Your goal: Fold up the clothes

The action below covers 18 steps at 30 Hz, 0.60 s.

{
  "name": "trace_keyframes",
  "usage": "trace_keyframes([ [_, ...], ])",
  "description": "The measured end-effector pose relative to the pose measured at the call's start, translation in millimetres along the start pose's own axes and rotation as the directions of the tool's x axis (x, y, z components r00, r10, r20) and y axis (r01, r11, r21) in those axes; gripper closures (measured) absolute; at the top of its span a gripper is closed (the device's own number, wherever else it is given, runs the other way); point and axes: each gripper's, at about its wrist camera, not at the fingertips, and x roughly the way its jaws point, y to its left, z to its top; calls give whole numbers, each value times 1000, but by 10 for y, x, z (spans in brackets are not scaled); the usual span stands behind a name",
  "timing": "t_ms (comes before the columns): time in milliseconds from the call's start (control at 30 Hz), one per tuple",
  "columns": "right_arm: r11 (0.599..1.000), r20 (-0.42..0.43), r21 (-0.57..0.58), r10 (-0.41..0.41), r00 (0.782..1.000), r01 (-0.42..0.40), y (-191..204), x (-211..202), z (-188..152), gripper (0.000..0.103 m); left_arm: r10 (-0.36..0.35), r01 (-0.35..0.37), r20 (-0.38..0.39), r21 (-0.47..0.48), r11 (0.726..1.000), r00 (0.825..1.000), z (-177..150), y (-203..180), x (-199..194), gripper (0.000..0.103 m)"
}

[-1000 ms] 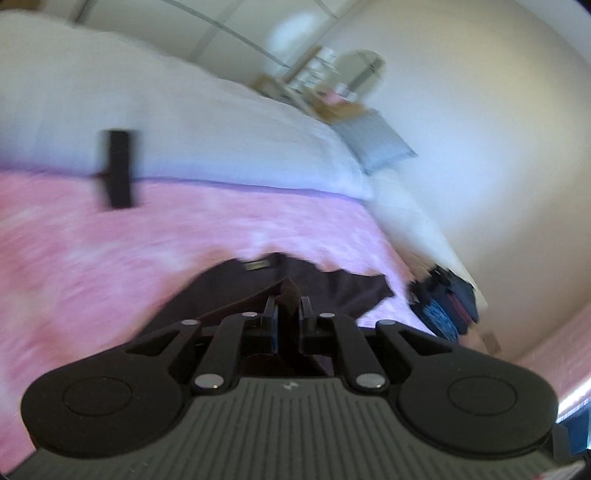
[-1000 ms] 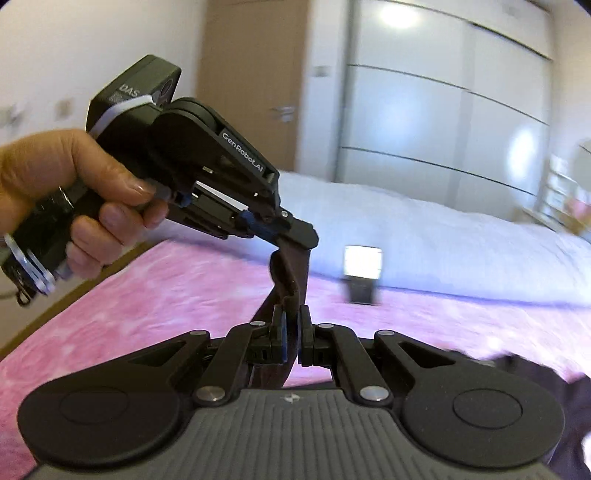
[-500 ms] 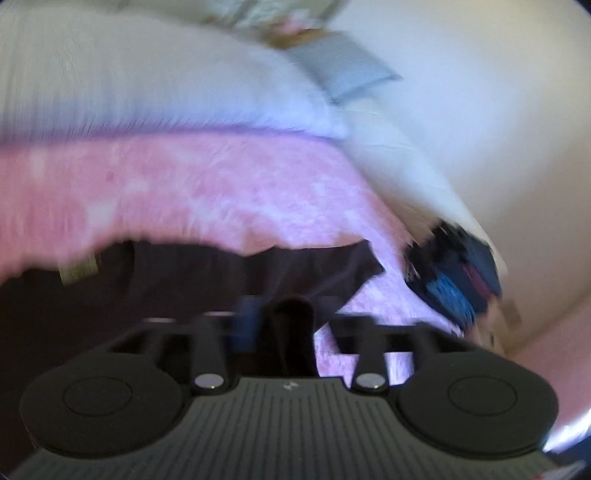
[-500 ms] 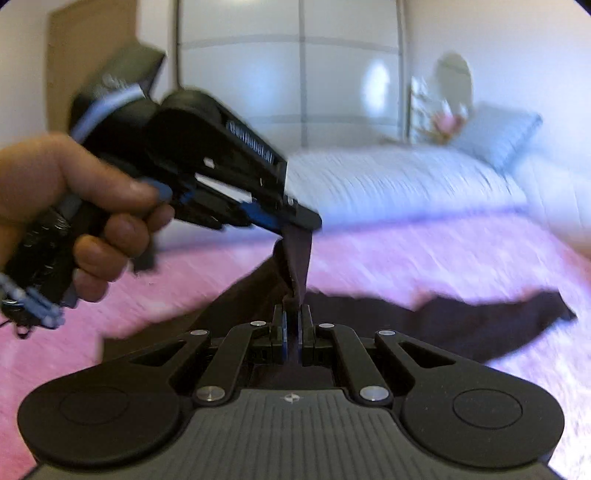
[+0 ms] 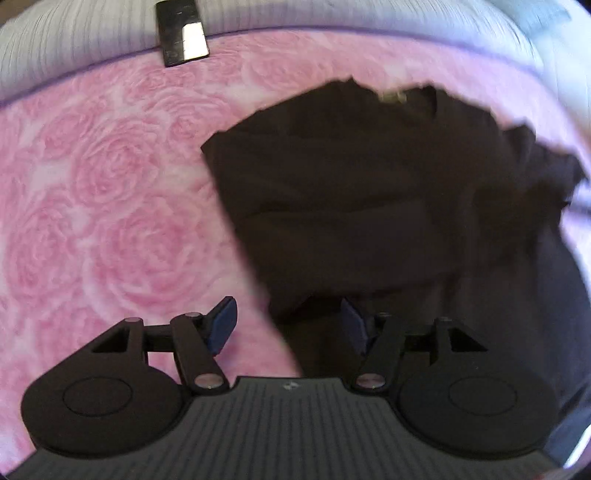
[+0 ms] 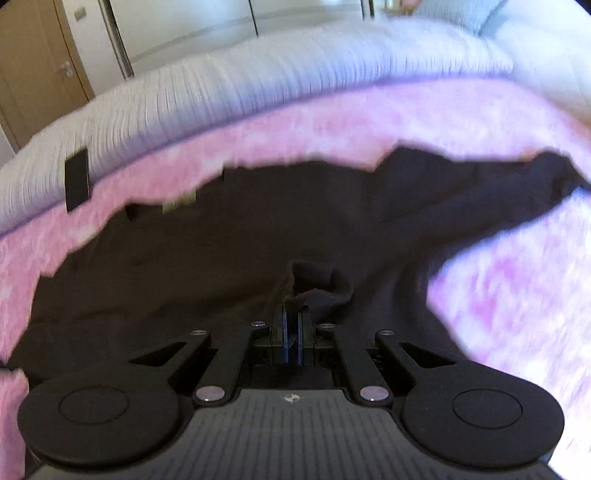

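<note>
While the left wrist view is showing the left gripper [image 5: 288, 325] with jaws opening above the dark garment [image 5: 369, 192] and pressing on nothing, only the right wrist view is catching the right gripper [image 6: 291, 332] pinching a bunched fold of it. That garment [image 6: 240, 251] is lying spread on the pink rose-patterned blanket [image 5: 103, 192], a dark phone [image 5: 183, 33] resting at its far edge.

The left gripper [image 5: 288, 325] has let go, jaws opening over the dark garment's [image 5: 369, 192] edge, nothing pinched now. The garment, lifted before, lies spread across the pink blanket [image 5: 92, 203], filling centre frame.
</note>
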Motion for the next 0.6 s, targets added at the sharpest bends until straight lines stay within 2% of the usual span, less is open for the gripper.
trace_keyframes([
  [67,1000,42,-8,-12,999,13,34,-70,99,99,12,-12,21,16,1000,1000,-68,29,62,46],
  [133,998,34,-24,-49,998,50,35,15,127,99,42,-42,49,7,999,998,-66,48,127,55],
  [200,994,13,-49,-99,995,100,42,88,45,100,100,-102,51,40,994,994,-47,12,170,78],
  [267,987,-23,-66,-148,989,146,44,157,-69,100,125,-129,57,82,988,991,-61,-2,180,79],
  [400,984,-146,-39,-175,974,171,37,273,-260,99,139,-142,31,178,974,990,-141,1,150,79],
  [533,974,-195,-12,-223,955,225,32,193,-309,78,113,-113,13,216,970,994,-239,38,-27,76],
  [600,971,-165,-10,-238,957,240,45,49,-276,72,110,-112,18,230,967,994,-294,17,-144,74],
])
